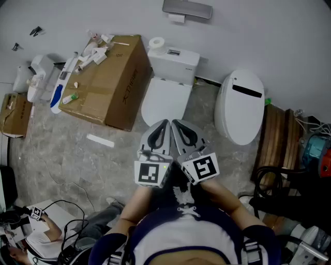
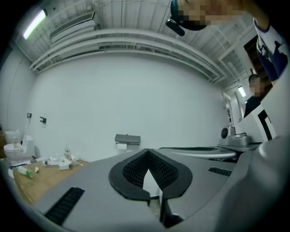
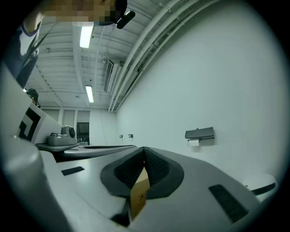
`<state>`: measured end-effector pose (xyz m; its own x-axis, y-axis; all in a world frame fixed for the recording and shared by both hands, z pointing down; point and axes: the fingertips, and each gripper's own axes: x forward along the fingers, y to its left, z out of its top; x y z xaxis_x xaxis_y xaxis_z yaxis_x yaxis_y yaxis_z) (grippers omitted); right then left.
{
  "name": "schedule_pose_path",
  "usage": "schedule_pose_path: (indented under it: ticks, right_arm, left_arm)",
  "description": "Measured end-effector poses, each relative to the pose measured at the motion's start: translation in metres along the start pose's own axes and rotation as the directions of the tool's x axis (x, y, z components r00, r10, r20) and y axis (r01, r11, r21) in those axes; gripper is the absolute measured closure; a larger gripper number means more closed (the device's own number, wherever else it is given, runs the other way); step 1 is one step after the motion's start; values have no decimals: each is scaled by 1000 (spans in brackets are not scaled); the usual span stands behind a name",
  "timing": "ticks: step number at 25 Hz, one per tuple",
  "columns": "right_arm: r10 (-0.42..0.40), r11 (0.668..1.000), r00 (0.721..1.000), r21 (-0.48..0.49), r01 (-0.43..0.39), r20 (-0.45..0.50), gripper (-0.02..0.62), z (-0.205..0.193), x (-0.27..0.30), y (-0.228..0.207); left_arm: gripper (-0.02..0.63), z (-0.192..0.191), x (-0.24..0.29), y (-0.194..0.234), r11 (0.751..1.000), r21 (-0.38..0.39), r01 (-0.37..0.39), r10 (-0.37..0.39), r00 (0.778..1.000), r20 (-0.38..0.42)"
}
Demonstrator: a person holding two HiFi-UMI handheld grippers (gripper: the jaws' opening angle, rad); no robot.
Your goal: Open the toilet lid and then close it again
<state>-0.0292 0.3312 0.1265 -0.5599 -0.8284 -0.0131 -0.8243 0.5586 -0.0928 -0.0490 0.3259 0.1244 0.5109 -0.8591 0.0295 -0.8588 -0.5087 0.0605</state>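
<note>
The white toilet (image 1: 165, 101) stands against the far wall with its lid down and its tank (image 1: 174, 64) behind it. I hold both grippers side by side close to my chest, in front of the toilet bowl and not touching it. The left gripper (image 1: 164, 124) is shut with nothing in it, its tips meeting in the left gripper view (image 2: 147, 152). The right gripper (image 1: 176, 124) is shut and empty too, seen the same way in the right gripper view (image 3: 144, 149). Both point level toward the wall.
A large cardboard box (image 1: 111, 83) with bottles and clutter on top stands left of the toilet. A second white toilet-shaped unit (image 1: 240, 106) and stacked wooden boards (image 1: 279, 137) stand at the right. A paper roll (image 1: 156, 43) sits on the tank; a paper holder (image 1: 187, 9) hangs on the wall.
</note>
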Motion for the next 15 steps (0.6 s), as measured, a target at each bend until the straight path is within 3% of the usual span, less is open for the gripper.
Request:
schedule_pose_path:
  ticks: [9,15]
  right_arm:
    - [-11,1000,999,25,12,-36,588,-27,4,8]
    - [-61,995,993,71,69,-101,586,-58,1,2]
  left_arm:
    - [600,-17,-7,20,999,-31,26,-26,1000,2]
    - [600,-54,-21,53,999,-6,42,-43,996,-78]
